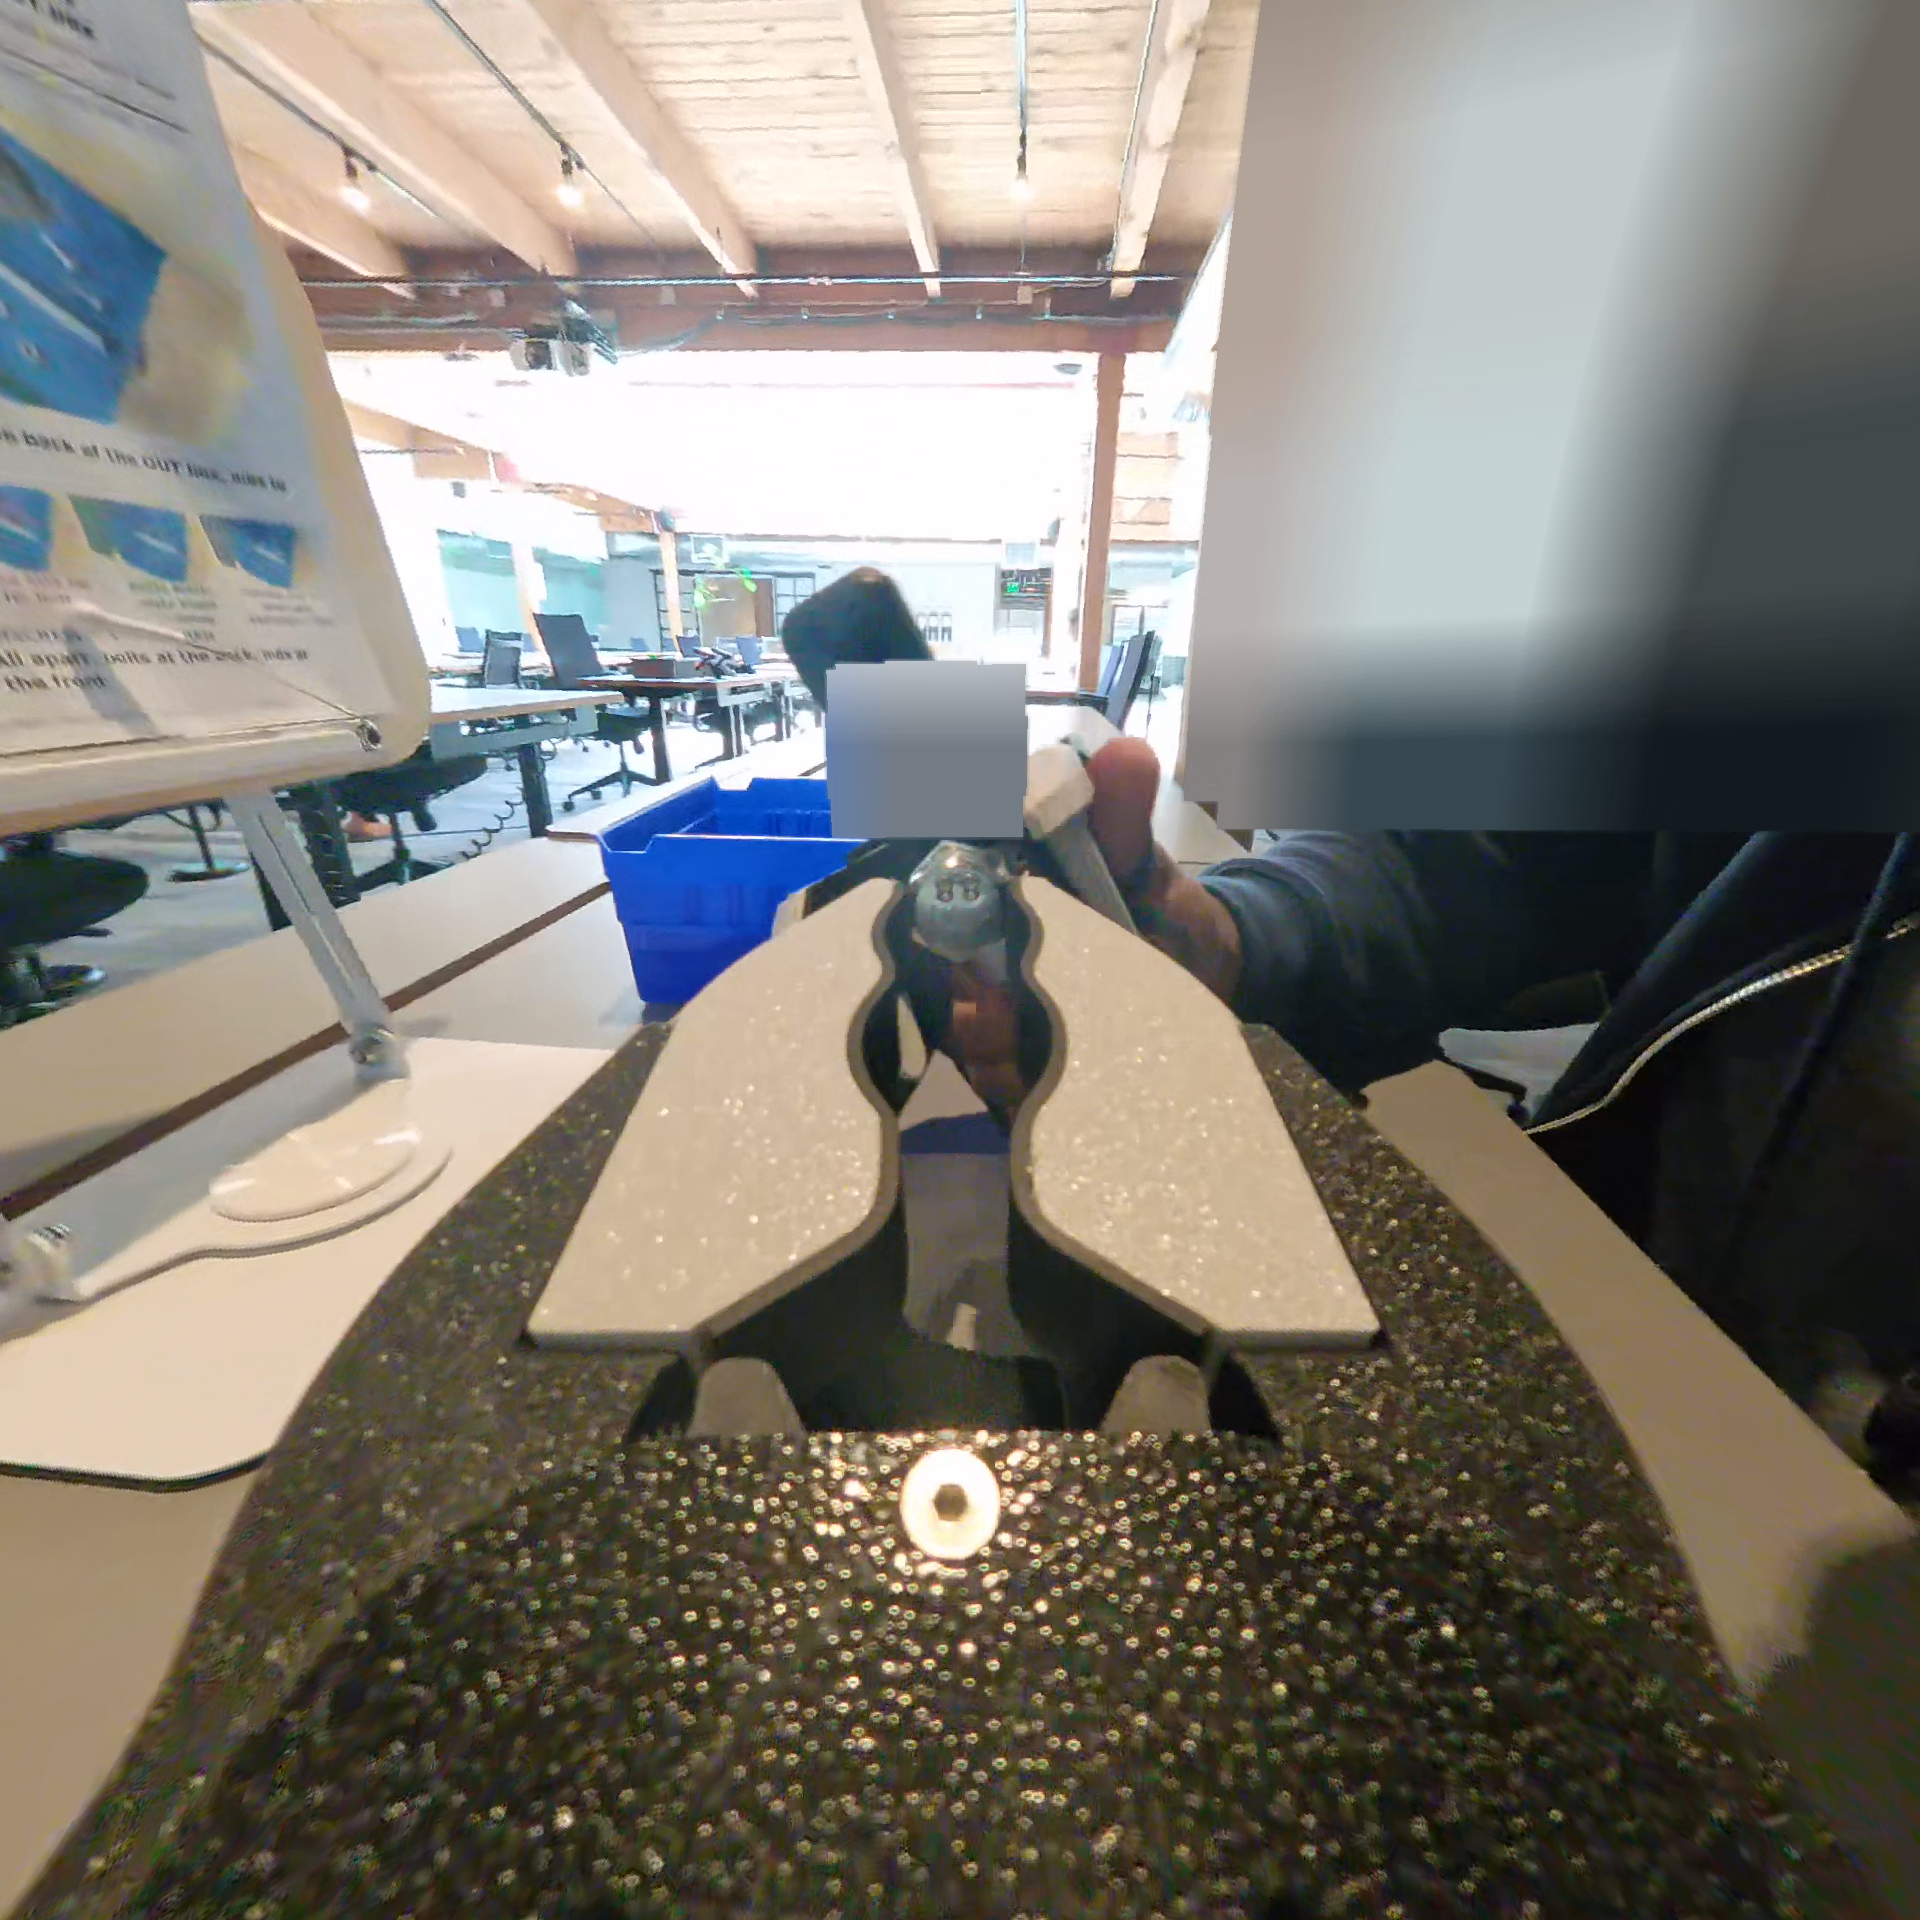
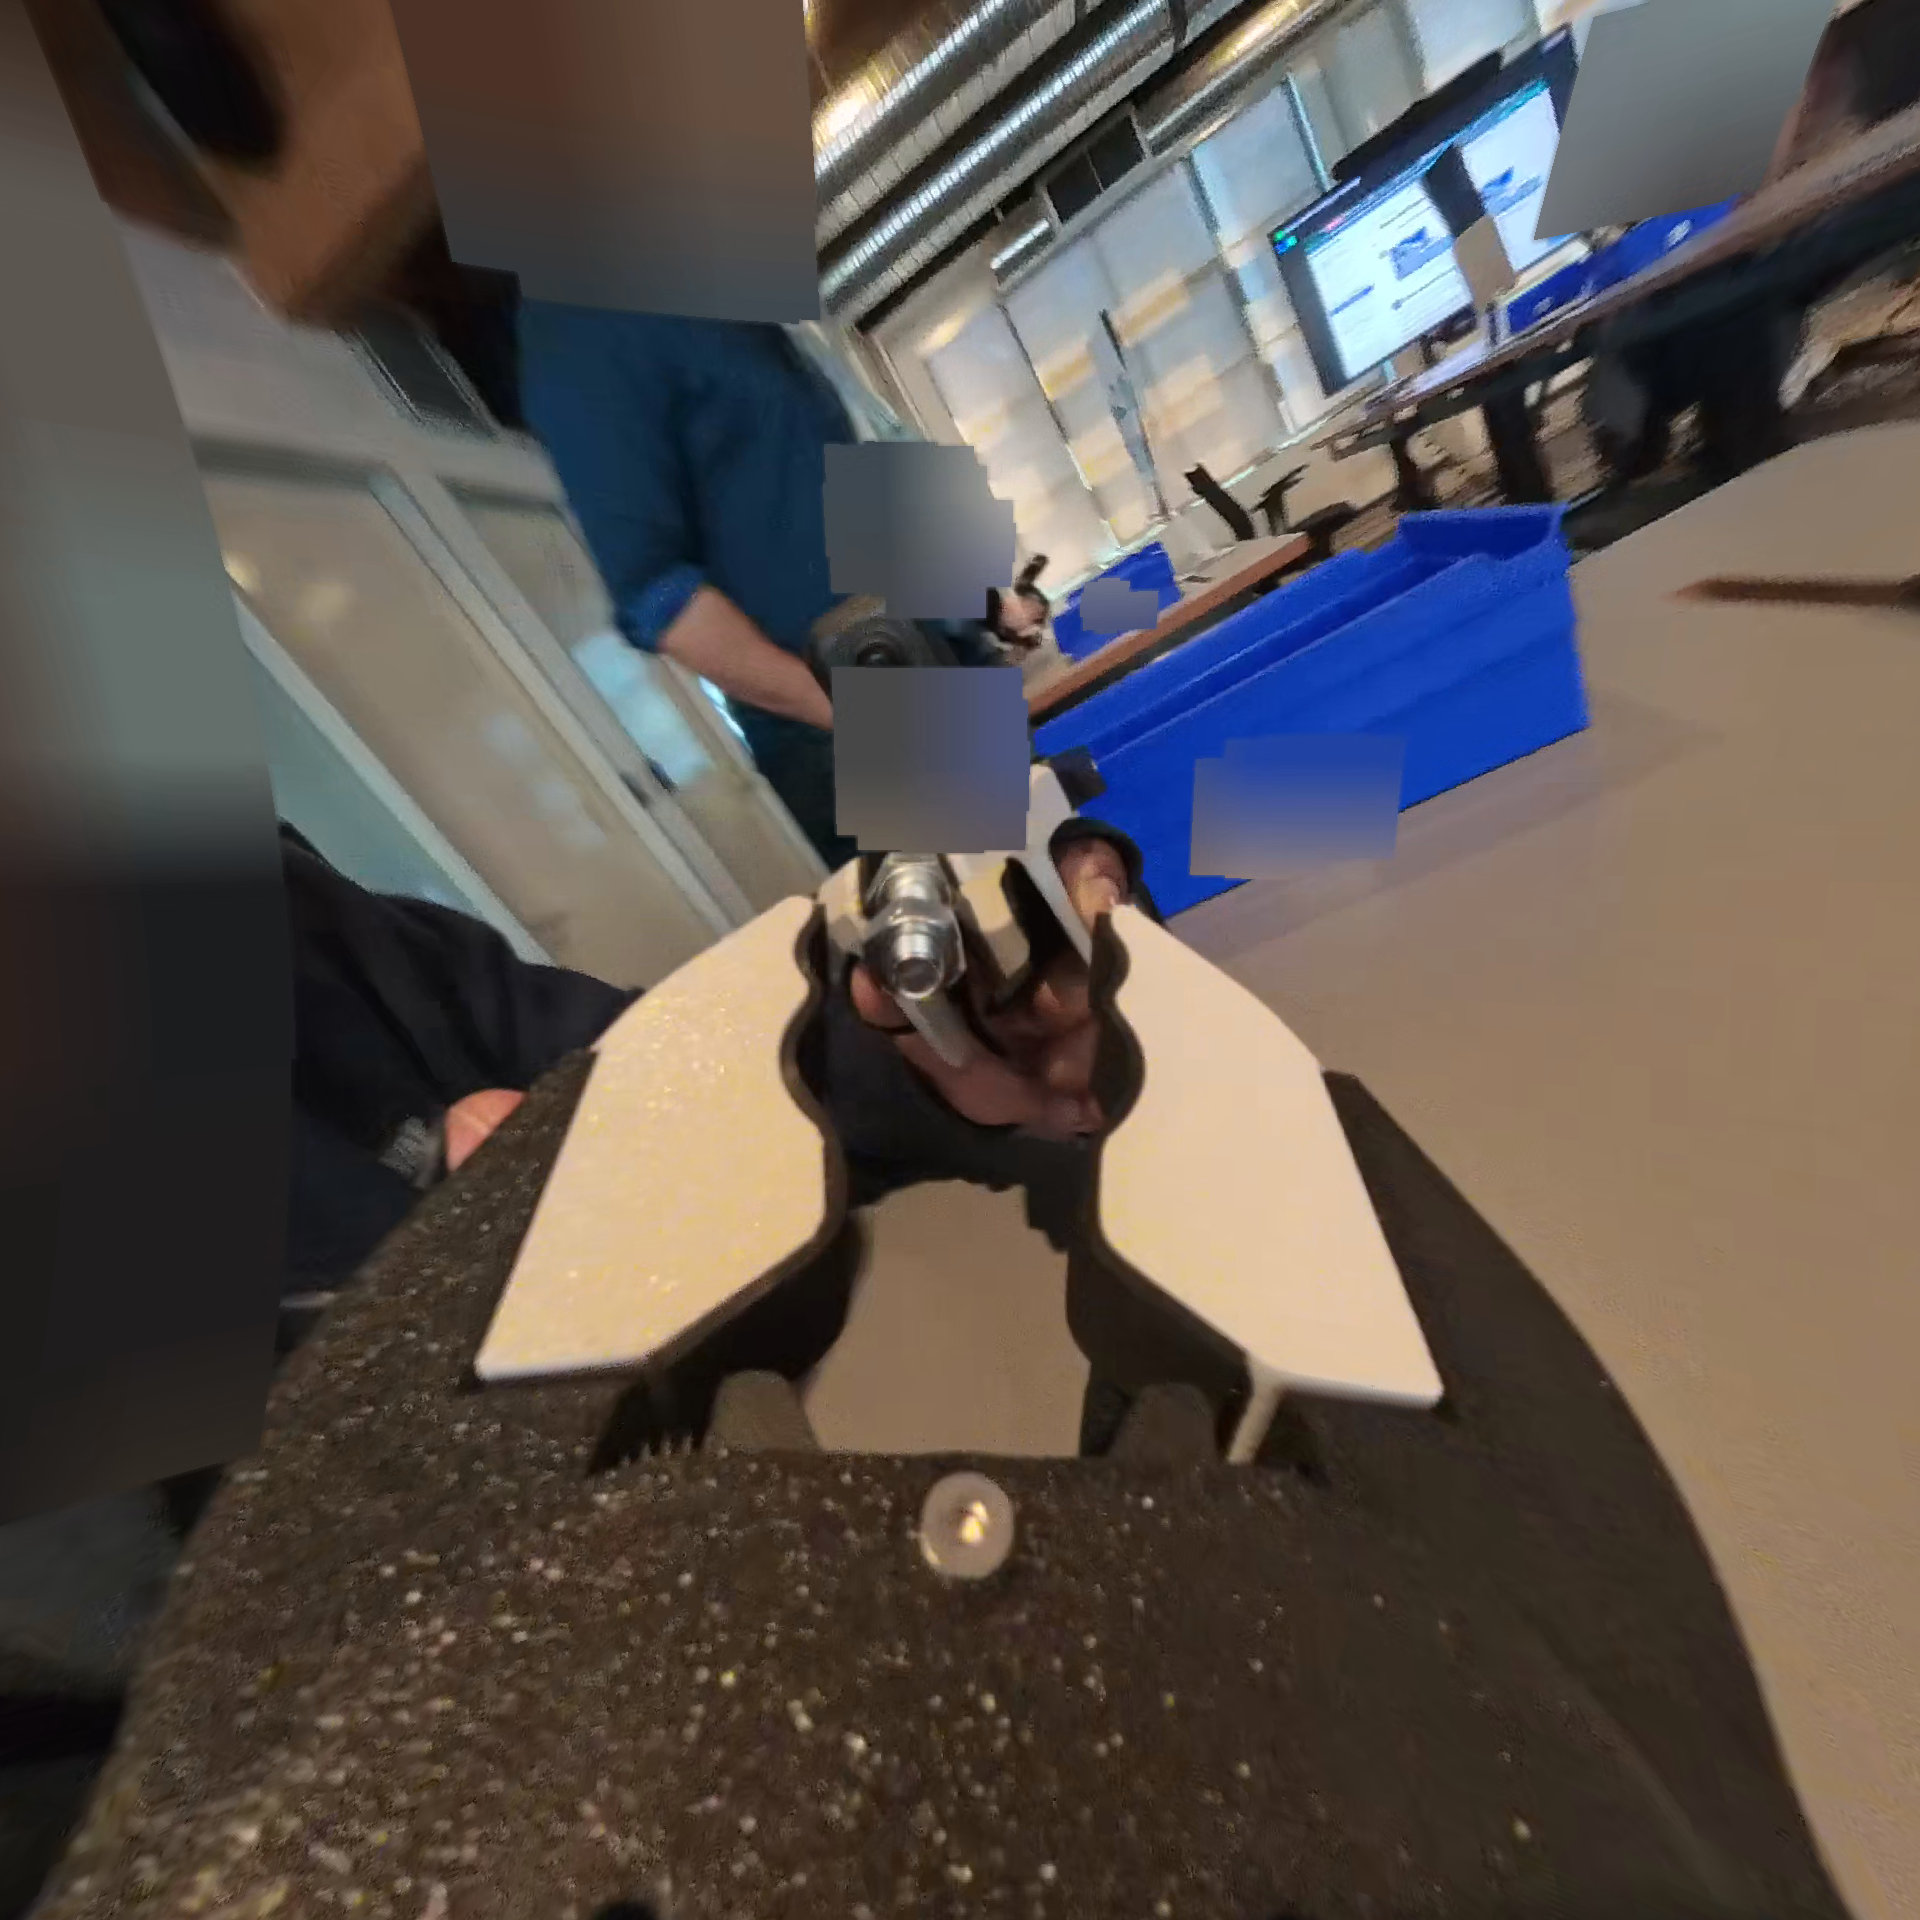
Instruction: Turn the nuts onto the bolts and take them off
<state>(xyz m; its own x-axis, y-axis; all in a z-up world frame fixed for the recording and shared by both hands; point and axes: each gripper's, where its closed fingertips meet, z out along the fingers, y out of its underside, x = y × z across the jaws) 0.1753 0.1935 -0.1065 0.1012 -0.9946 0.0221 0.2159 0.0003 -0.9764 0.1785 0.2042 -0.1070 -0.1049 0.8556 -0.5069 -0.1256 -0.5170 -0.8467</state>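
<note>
The step in hand is, by my reading, turning the nut along the thread, though the pictures alone do not tell whether it is going on or coming off. To do it well the bolt must be kept from rotating while the nut is turned square to the thread, with both tools on one line so nothing binds. At the left of the table stands a sheet holder on a white foot, and behind it, toward the far edge, a blue bin. The left gripper is raised above the table with its fingers drawn close together, pinching the hex head of the bolt at their very tips; this hold looks narrow, so a firm squeeze matters if the head is not to slip round. Just beyond the bolt a white finger of the right gripper shows, with a hand behind it. In the right wrist view, which is blurred, the right gripper is spread wide. The nut sits on the thread between its tips, nearer its left finger, and I see no finger pressing on it. It would have to close on two opposite flats of the nut before any turn, then twist in short strokes. The free end of the bolt points straight at this camera.
</note>
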